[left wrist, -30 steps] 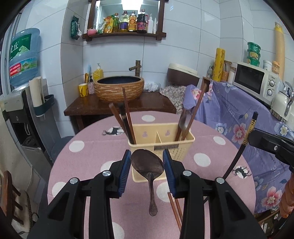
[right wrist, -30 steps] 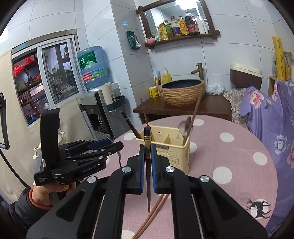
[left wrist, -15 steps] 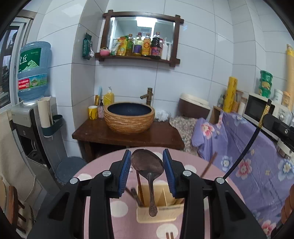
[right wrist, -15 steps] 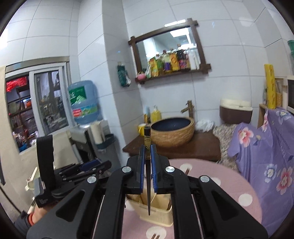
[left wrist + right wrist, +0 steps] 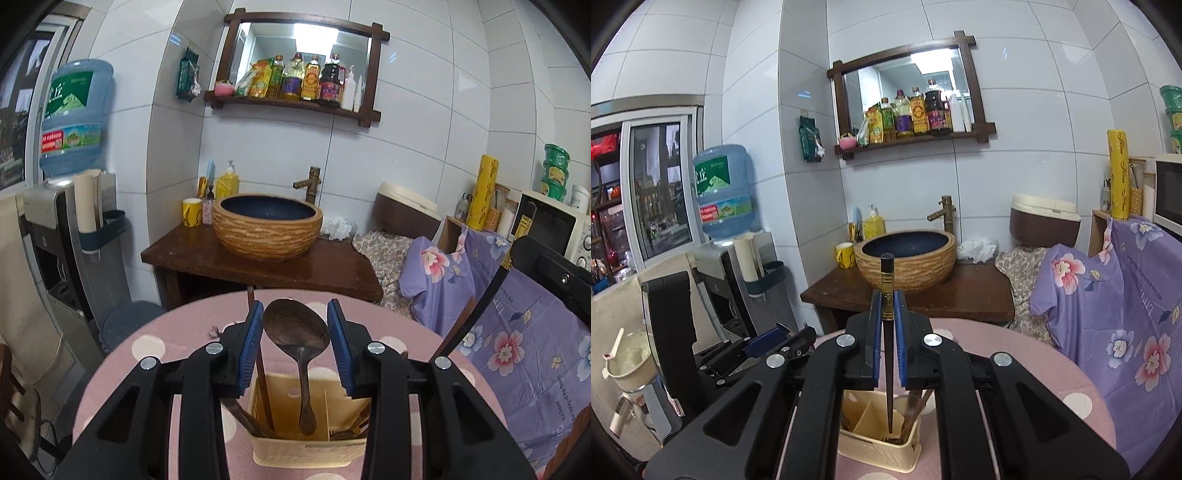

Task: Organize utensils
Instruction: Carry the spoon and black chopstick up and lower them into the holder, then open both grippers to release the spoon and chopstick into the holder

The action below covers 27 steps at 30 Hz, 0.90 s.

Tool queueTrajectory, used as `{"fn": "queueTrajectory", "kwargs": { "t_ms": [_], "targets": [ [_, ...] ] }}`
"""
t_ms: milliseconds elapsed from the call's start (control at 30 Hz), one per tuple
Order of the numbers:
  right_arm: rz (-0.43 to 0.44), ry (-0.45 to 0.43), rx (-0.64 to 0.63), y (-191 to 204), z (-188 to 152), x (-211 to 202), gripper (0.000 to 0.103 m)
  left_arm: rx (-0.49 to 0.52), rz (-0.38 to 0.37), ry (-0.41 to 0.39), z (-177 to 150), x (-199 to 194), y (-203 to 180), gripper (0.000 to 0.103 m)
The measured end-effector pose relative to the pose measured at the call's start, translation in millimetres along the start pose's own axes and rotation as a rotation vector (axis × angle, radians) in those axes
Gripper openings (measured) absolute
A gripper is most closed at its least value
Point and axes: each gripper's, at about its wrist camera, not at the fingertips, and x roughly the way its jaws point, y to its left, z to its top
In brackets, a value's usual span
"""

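My left gripper (image 5: pixel 296 308) is shut on the bowl of a dark wooden spoon (image 5: pixel 297 332). The spoon's handle hangs down over the cream utensil holder (image 5: pixel 306 448) on the pink dotted table (image 5: pixel 166 343). Brown chopsticks (image 5: pixel 264 387) stand in the holder's left compartment, and spoons lean in its right one. My right gripper (image 5: pixel 887 295) is shut on a black chopstick (image 5: pixel 888 369) with a gold band, its thin tip pointing down into the holder (image 5: pixel 879 450). In the left wrist view that chopstick (image 5: pixel 476 314) slants in from the right. The left gripper (image 5: pixel 768 343) shows at the left of the right wrist view.
Behind the table a woven wash basin (image 5: pixel 266 229) sits on a dark wooden stand. A water dispenser (image 5: pixel 70 122) stands at the left. Purple flowered cloth (image 5: pixel 517 325) covers the furniture on the right, with a microwave (image 5: pixel 554 225) above it.
Both grippers rose and moved forward with their utensils. The holder, once ahead of the fingers, now lies right beneath them. The loose chopsticks on the table have left view.
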Motion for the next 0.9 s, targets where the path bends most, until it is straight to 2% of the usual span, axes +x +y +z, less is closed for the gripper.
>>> {"fn": "queueTrajectory", "kwargs": {
  "t_ms": [367,467,800,900],
  "targets": [
    [0.006,0.07,-0.027,-4,-54,18,0.008,0.105,-0.008,0.039,-38,13,-4,0.036],
    [0.016,0.073,-0.029,-5,-64,20,0.008,0.103,-0.009,0.057,-46,17,-1,0.036],
    [0.024,0.058,-0.039,-8,-69,15,0.008,0.111,-0.035,0.096,-60,23,0,0.036],
    [0.021,0.046,-0.042,-10,-70,11,0.011,0.103,-0.048,0.095,-61,18,2,0.037]
  ]
}}
